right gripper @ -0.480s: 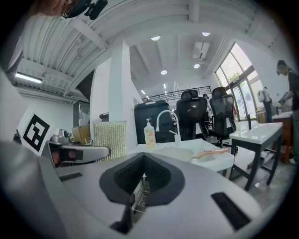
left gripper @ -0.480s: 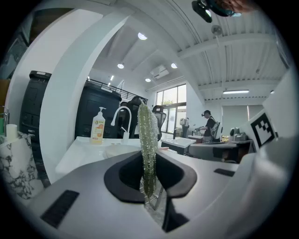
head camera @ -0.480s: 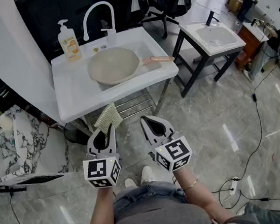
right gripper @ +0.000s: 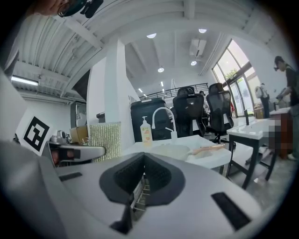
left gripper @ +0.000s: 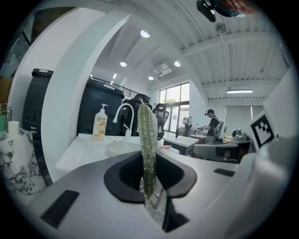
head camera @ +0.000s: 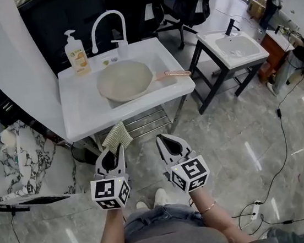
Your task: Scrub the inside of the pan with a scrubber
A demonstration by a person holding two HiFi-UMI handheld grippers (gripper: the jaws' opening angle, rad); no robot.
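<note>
**Scrubber clamped in your left jaws, pan waiting in the basin**

Your left gripper (head camera: pixel 115 148) has its jaws closed on the scrubber (left gripper: pixel 147 140); the left gripper view shows the green mesh pad standing upright on edge, pinched in the gap between the pads and rising well above them. Your right gripper (head camera: pixel 160 139) has its jaws closed tip to tip with nothing between them; the right gripper view shows only the bare dark hollow behind the tips. You hold the two grippers side by side, close to your body and low over the marble floor (head camera: pixel 225 130); both point towards the white sink surface (head camera: pixel 81 108) ahead of you.

The pan (head camera: pixel 125 80) lies in the basin of that surface, well apart from both grippers; its pale inside faces up and its handle (head camera: pixel 172 74) points to your right across the rim. A soap bottle (head camera: pixel 78 55) stands at the back left corner; the curved white tap (head camera: pixel 107 27) rises behind the pan. Further right stands a second, smaller sink (head camera: pixel 231 46) on a dark frame; cables (head camera: pixel 280 145) trail across the floor.
</note>
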